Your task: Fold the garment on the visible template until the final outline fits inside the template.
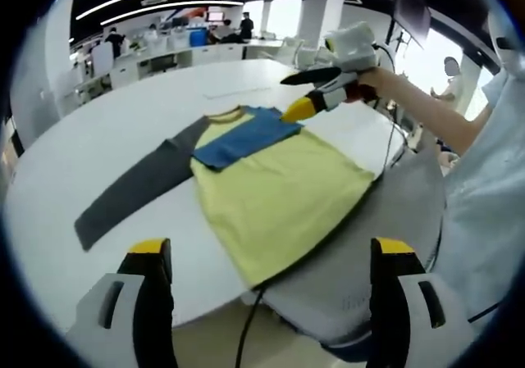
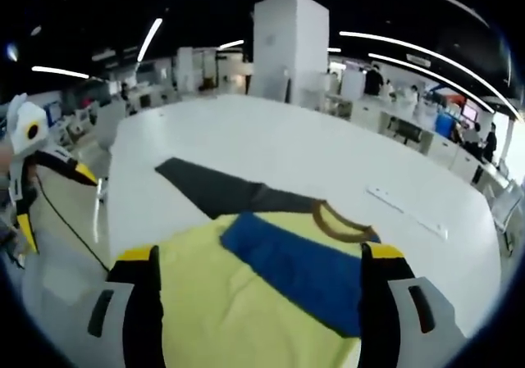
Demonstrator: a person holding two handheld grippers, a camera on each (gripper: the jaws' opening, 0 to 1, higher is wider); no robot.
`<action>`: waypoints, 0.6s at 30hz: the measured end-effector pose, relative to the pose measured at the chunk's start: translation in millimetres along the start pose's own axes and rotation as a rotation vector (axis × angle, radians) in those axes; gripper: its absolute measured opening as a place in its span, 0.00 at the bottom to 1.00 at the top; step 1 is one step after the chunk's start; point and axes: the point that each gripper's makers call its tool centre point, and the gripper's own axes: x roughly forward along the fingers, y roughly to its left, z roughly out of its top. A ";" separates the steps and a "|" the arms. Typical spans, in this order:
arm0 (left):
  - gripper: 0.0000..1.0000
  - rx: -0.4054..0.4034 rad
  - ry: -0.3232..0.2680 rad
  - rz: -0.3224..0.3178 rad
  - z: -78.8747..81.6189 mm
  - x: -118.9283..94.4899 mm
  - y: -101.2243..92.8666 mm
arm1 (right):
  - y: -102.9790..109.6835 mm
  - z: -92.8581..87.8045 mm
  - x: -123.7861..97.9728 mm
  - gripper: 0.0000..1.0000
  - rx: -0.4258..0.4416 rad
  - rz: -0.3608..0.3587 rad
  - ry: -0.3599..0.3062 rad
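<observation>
A yellow shirt (image 1: 279,196) lies flat on the white table (image 1: 123,130), its hem near the table's edge. One grey long sleeve (image 1: 131,188) stretches out to the side. The blue sleeve (image 1: 242,138) is folded across the chest below the collar (image 1: 225,115). My left gripper (image 1: 272,249) stands open, held back off the table edge in front of the hem. A person's hand holds my right gripper (image 1: 289,97) just above the blue sleeve's end. In the right gripper view it (image 2: 261,252) is open over the blue sleeve (image 2: 295,265) and yellow body (image 2: 238,319), with the grey sleeve (image 2: 213,189) beyond. The left gripper (image 2: 53,200) hangs at the far left.
A thin pale strip (image 2: 406,204) lies on the table beyond the collar. A grey chair (image 1: 353,278) and a black cable (image 1: 248,327) sit below the table edge. A person's sleeve (image 1: 484,196) is at the right. Desks and people stand far behind.
</observation>
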 end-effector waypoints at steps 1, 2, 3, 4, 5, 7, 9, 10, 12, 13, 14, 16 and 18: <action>0.98 -0.002 -0.002 0.000 0.4 0.1 -0.2 | 0.3 0.6 -2.0 1.00 0.001 -0.003 -0.004; 0.97 -0.002 -0.002 0.000 0.6 0.3 -0.2 | 0.7 1.6 -5.1 1.00 0.000 -0.010 -0.009; 0.97 0.000 -0.001 -0.001 0.5 0.4 -0.3 | 0.8 2.1 -7.1 1.00 0.001 -0.013 -0.011; 0.97 0.002 0.000 -0.002 0.6 0.5 -0.6 | 1.5 2.4 -10.4 1.00 0.015 -0.013 -0.014; 0.97 0.003 0.000 -0.002 0.8 0.5 -0.9 | 2.6 3.4 -12.6 1.00 0.038 -0.011 -0.024; 0.97 0.000 -0.003 -0.002 1.3 0.7 -0.9 | 6.8 6.4 -18.3 1.00 0.103 0.001 -0.056; 0.97 -0.001 -0.002 0.000 1.1 0.3 -0.9 | 6.4 3.6 -24.1 1.00 0.092 -0.015 -0.053; 0.97 -0.001 -0.003 0.001 1.3 -0.1 -1.0 | 6.3 3.0 -25.6 1.00 0.088 -0.020 -0.052; 0.97 0.000 -0.001 -0.001 0.8 -0.6 -1.3 | 6.3 2.0 -29.4 1.00 0.086 -0.027 -0.050; 0.97 0.004 0.003 0.001 0.2 -0.9 -0.7 | 6.3 2.5 -32.6 1.00 0.087 -0.027 -0.053; 0.97 0.004 0.004 0.002 0.0 -1.0 -0.3 | 6.0 3.6 -35.0 1.00 0.090 -0.030 -0.058; 0.97 0.003 0.000 0.002 0.8 -1.2 0.1 | 4.9 7.1 -40.8 1.00 0.097 -0.041 -0.075; 0.97 0.004 -0.004 0.002 2.0 -1.1 0.3 | 1.3 10.6 -44.9 1.00 0.095 -0.049 -0.090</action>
